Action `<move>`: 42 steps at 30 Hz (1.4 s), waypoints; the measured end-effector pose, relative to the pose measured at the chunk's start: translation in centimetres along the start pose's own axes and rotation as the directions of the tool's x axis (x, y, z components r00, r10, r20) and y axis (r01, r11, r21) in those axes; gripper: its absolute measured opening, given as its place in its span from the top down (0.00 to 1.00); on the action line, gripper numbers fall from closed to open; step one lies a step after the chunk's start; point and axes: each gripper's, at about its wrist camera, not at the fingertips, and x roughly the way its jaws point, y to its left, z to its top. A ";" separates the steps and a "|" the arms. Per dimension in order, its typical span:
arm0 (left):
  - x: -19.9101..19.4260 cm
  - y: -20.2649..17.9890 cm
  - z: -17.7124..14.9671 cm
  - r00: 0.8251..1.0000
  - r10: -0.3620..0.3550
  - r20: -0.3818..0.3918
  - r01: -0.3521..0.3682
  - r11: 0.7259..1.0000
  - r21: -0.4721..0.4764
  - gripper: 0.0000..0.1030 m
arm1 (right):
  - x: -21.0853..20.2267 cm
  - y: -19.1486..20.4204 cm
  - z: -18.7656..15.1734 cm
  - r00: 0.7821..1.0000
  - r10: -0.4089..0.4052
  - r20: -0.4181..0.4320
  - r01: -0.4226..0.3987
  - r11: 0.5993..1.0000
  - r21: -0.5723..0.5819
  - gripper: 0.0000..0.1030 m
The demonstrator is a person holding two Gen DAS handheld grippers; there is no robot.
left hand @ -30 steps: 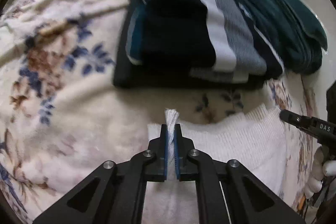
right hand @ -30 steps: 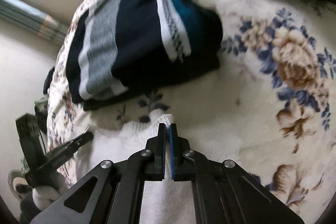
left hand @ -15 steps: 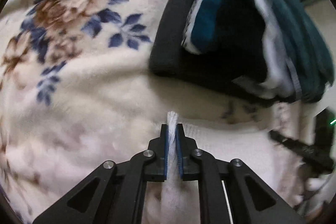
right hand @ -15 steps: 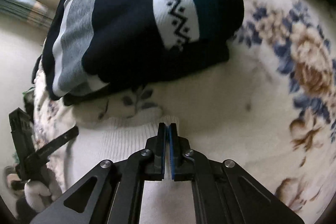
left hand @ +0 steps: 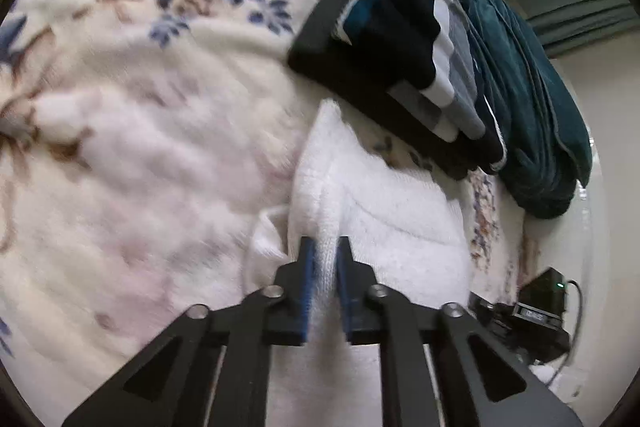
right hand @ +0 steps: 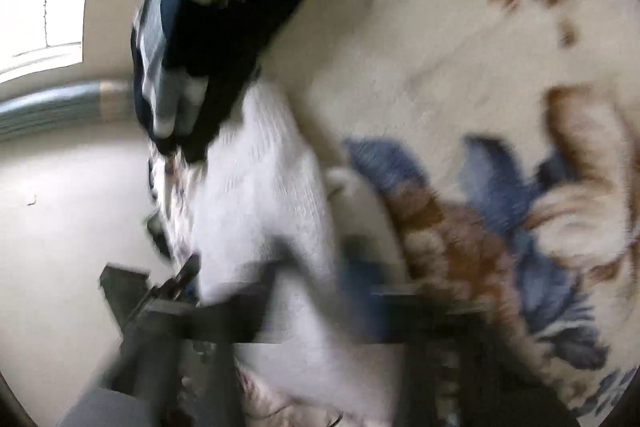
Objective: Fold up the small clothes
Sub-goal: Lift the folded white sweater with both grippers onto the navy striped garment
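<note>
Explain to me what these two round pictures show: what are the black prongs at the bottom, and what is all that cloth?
No robot arm is at work here: a person holds a two-fingered tool in each hand, and a wide-angle camera on each tool looks out along its prongs. One picture is from the left tool, the other from the right.

The left gripper has its jaws pinched on a white knitted garment, the piece being folded. The right gripper is badly blurred; the white knit runs between its jaws, which are shut on it too.

Everything lies on a cream blanket with blue and brown flowers. Behind the white piece is a stack of folded clothes, dark with white, grey and teal stripes, and beside it a teal garment.
</note>
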 end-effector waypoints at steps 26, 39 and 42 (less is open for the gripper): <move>4.5 2.0 -2.3 0.930 -0.348 -0.118 0.332 0.933 -0.136 0.33 | 6.6 -0.4 0.2 0.948 0.153 -0.278 -0.192 0.974 -0.119 0.03; -0.2 -2.4 -2.0 0.940 -0.342 -0.008 0.342 0.939 -0.027 0.69 | 3.3 3.1 -2.2 0.977 0.162 -0.138 -0.183 0.972 -0.151 0.65; -1.6 -4.0 -1.1 0.938 -0.347 0.006 0.347 0.938 0.000 0.69 | 1.5 4.9 -2.3 0.978 0.182 -0.102 -0.197 0.966 -0.167 0.65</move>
